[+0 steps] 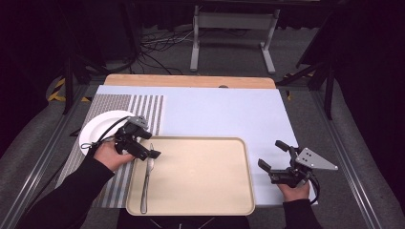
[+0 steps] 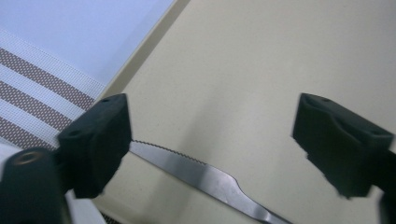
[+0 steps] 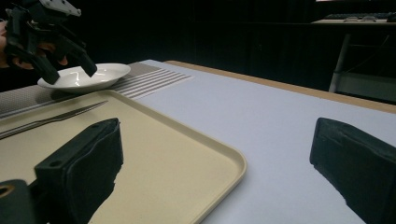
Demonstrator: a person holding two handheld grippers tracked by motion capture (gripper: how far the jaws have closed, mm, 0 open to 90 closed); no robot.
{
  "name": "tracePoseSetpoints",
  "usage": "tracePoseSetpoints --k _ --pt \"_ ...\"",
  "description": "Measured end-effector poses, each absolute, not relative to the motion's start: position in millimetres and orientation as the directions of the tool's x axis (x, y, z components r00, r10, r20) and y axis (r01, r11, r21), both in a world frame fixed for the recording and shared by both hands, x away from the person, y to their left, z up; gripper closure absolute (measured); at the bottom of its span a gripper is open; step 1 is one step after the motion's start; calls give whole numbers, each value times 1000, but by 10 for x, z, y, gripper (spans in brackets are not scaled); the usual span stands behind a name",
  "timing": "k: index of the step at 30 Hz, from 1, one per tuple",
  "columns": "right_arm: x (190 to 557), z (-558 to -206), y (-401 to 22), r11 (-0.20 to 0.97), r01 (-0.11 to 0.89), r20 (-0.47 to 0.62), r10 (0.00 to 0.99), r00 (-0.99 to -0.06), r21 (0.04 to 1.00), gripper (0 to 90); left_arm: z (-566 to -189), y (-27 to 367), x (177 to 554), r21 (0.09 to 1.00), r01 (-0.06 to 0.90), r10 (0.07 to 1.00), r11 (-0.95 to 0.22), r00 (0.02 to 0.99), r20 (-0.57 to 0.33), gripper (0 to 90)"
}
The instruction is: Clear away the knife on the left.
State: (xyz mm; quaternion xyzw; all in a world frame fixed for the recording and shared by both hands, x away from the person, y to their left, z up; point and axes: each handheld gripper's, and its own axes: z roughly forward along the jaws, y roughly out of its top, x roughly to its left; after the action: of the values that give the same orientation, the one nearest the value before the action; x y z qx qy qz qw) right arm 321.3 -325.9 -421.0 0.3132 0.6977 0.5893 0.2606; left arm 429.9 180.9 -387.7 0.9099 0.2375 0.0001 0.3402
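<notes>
A steel table knife (image 1: 146, 183) lies lengthwise on the left part of a beige tray (image 1: 200, 176), blade toward the far side. My left gripper (image 1: 145, 149) hovers open just over the blade end. In the left gripper view the serrated blade (image 2: 196, 172) runs between the two spread jaws of the left gripper (image 2: 212, 140), touching neither, on the tray (image 2: 261, 70). My right gripper (image 1: 271, 153) is held open just off the tray's right edge, nothing between its jaws. In the right gripper view, the right gripper (image 3: 215, 158) frames the tray's corner (image 3: 154, 140), the knife (image 3: 51, 119) and the left gripper (image 3: 70, 72).
A white plate (image 1: 98, 129) rests on a striped placemat (image 1: 143, 107) left of the tray, right behind my left hand. A pale blue cover (image 1: 224, 112) spans the table beyond and to the right. A metal stand (image 1: 234, 21) is on the floor behind.
</notes>
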Motion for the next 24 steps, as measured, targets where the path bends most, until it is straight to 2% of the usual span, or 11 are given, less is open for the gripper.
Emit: tracePoseSetpoints --k 2,6,16,24 --pt "3213 -4211 -3259 110 130 5 744 -668 985 32 -3846 1876 4252 645 433 437 -630 884 -167 51" --pt "3215 -4212 -3257 110 130 5 743 -669 986 32 -3809 2005 4165 686 427 435 -589 883 -176 26" --pt "3220 -4213 -3256 115 125 -1 742 -671 985 32 -3829 2340 3939 765 385 442 -515 885 -148 13" --pt "3222 -4217 -3250 118 129 0 740 -672 985 32 -3935 2672 3732 861 355 468 -366 869 -159 5"
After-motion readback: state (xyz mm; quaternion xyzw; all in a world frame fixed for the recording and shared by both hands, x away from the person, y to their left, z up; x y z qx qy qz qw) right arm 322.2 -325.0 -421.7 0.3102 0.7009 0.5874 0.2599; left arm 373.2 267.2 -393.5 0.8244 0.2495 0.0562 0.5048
